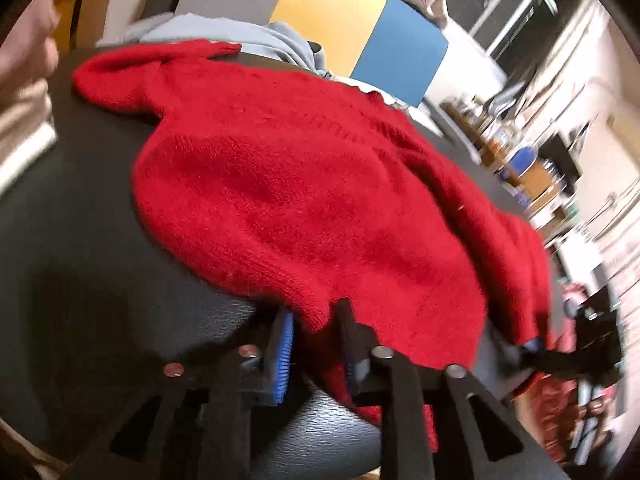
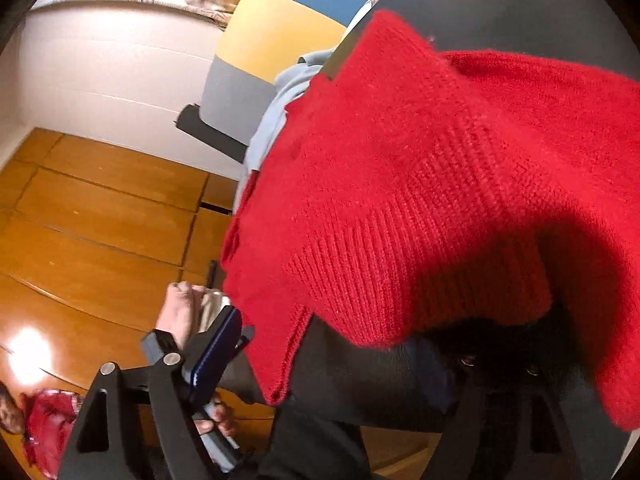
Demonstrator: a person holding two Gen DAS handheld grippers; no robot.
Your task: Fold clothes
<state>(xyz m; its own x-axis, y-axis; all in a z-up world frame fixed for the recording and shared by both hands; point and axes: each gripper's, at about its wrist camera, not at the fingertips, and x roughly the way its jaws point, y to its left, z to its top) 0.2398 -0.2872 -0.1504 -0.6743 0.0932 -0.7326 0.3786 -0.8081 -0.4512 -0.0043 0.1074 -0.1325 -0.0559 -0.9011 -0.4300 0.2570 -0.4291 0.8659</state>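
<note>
A red knitted sweater [image 1: 300, 184] lies spread on a black table [image 1: 80, 240]. At its near hem, my left gripper [image 1: 316, 312] has a corner of the knit lying between its blue-padded fingers [image 1: 282, 352]; the pads stand apart from the cloth, so it is open. At the right edge of that view the right gripper [image 1: 532, 350] sits by the sweater's other corner. In the right wrist view the sweater [image 2: 440, 180] drapes over the table's edge. My right gripper [image 2: 348, 328] stands wide open, one blue pad [image 2: 212, 352] showing, the other finger hidden in shadow under the ribbed hem.
A light blue garment [image 1: 260, 36] lies at the table's far side. Behind it stands a chair [image 1: 340, 8] in grey, yellow and blue. A wooden floor [image 2: 100, 220] lies below the table, with a red patterned cloth [image 2: 48, 420]. A hand [image 2: 180, 312] holds the other gripper's handle.
</note>
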